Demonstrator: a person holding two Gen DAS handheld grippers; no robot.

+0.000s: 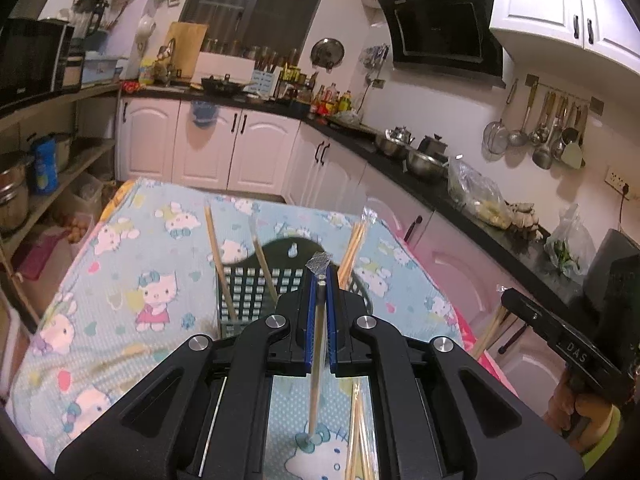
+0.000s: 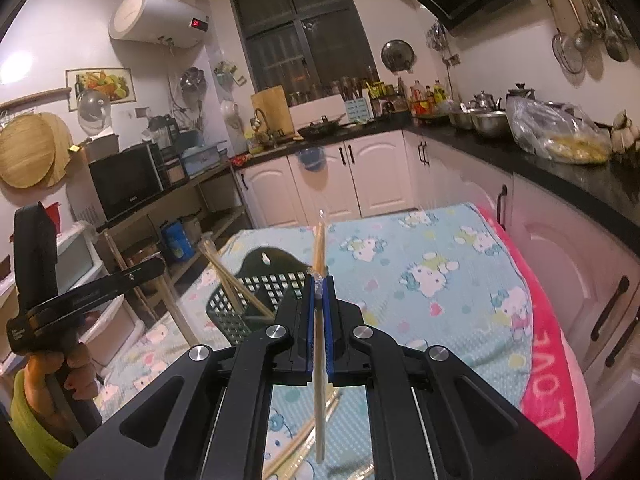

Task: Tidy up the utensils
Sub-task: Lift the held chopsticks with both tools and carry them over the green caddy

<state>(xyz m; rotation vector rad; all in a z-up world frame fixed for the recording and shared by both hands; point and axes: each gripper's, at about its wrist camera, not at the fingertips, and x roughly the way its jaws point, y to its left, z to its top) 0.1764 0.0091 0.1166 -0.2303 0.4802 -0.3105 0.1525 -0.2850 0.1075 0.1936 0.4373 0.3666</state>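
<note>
Gripping a slim metallic rod-like utensil [image 1: 319, 344] between its blue pads, the left hand-held gripper [image 1: 320, 280] is clamped fully on it; the utensil hangs down through the jaws, its lower end above the cloth, with a scrap of crinkled clear wrap [image 1: 319, 261] at the fingertips. The right hand-held gripper [image 2: 319, 286] is likewise closed, pinching a pale wooden chopstick pair in clear wrapping [image 2: 319, 248] — the sticks run above and below the pads, nearly upright.

Just beyond both grippers stands a black plastic lattice utensil basket [image 1: 248, 292], resting on the cloth-covered surface [image 1: 132, 248]. Several wooden chopsticks [image 1: 218, 264] lean inside it, tilted against its walls; further wrapped sticks [image 1: 353, 248] lean at its right side in the left wrist view. More loose chopsticks [image 2: 296, 444] lie flat on the cloth beneath the right gripper.

The cloth is light blue with a white cartoon-cat print; a pink towel [image 2: 548, 364] edges it on the counter side. The person's hand [image 2: 70, 368] and a yellow-green sleeve [image 2: 24, 412] hold the left gripper's handle, seen from the right wrist camera.

Surroundings: white cabinets [image 1: 208, 144], a black worktop [image 1: 440, 188] carrying steel bowls [image 1: 426, 162] and plastic bags — hanging ladles [image 1: 544, 136] on the wall rail, a black range hood [image 1: 444, 28] above.
</note>
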